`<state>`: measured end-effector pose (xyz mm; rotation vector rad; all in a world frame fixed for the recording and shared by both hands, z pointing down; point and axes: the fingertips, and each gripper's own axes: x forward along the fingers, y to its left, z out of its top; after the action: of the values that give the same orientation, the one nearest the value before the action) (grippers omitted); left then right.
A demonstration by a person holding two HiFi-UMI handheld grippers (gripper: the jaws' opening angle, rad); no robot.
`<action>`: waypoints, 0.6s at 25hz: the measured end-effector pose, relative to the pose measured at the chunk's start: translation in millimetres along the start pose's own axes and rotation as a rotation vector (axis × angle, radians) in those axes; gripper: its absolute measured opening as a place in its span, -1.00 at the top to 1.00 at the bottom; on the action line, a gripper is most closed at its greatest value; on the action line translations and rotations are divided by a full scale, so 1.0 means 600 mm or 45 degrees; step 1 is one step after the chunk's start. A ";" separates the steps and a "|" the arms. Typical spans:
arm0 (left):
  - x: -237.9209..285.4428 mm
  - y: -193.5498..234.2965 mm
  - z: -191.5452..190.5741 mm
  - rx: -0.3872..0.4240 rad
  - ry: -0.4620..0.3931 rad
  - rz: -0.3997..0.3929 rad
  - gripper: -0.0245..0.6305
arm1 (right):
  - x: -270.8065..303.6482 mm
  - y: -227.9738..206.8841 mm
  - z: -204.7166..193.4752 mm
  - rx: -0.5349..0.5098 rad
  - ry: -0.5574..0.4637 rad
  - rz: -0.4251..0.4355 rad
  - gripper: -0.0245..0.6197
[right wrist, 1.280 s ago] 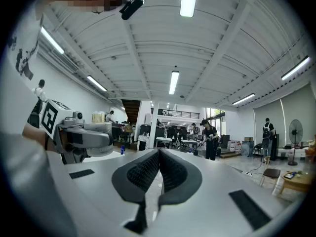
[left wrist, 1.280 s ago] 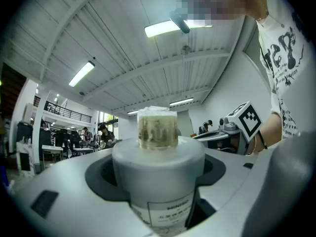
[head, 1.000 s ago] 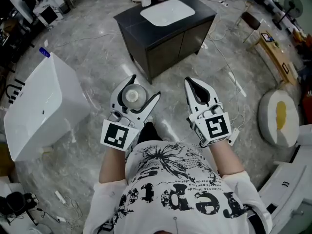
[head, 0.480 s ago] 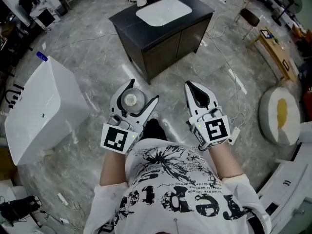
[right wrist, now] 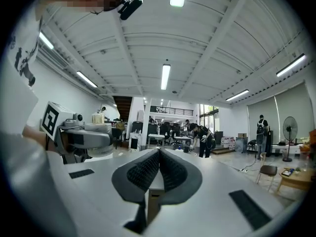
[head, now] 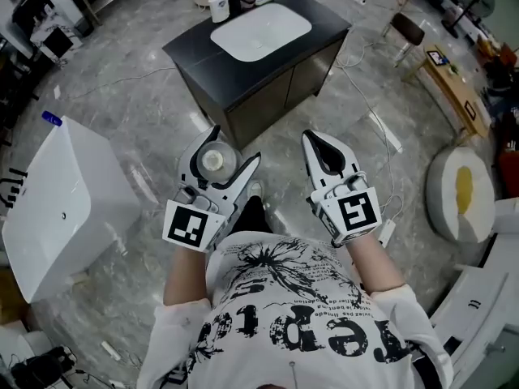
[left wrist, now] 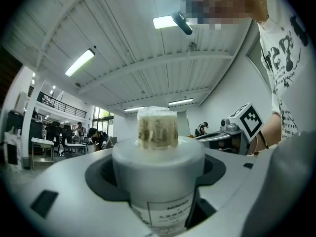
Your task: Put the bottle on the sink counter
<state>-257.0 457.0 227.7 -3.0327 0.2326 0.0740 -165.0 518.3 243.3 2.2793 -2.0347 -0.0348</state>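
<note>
The left gripper (head: 229, 154) has its jaws closed round the white body of the bottle (left wrist: 158, 167), held upright over the floor (head: 146, 112), well short of the tabletop's (head: 203, 61) near edge. The right gripper (right wrist: 157, 158) is empty, jaws pressed together. Pick-up looks done. What is left is carrying the bottle to the tabletop beside the sink (head: 261, 31) and setting it down.

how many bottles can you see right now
2. One bottle is clamped in the left hand-held gripper; a white pump bottle stands on the sink counter by the basin. Far clutter may hide more.
</note>
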 end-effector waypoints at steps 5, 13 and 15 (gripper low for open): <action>0.119 0.123 -0.018 -0.032 -0.047 -0.024 -0.14 | 0.154 -0.073 -0.002 -0.016 0.027 0.001 0.88; 0.295 0.334 -0.019 -0.050 -0.092 -0.036 -0.14 | 0.408 -0.186 0.007 0.014 0.057 -0.007 0.88; 0.326 0.374 -0.026 -0.052 -0.082 -0.028 -0.14 | 0.456 -0.208 0.005 0.014 0.066 -0.001 0.88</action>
<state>-98.1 205.6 211.1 -3.0664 0.1948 0.1771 -10.2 260.4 241.7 2.2626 -2.0139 0.0352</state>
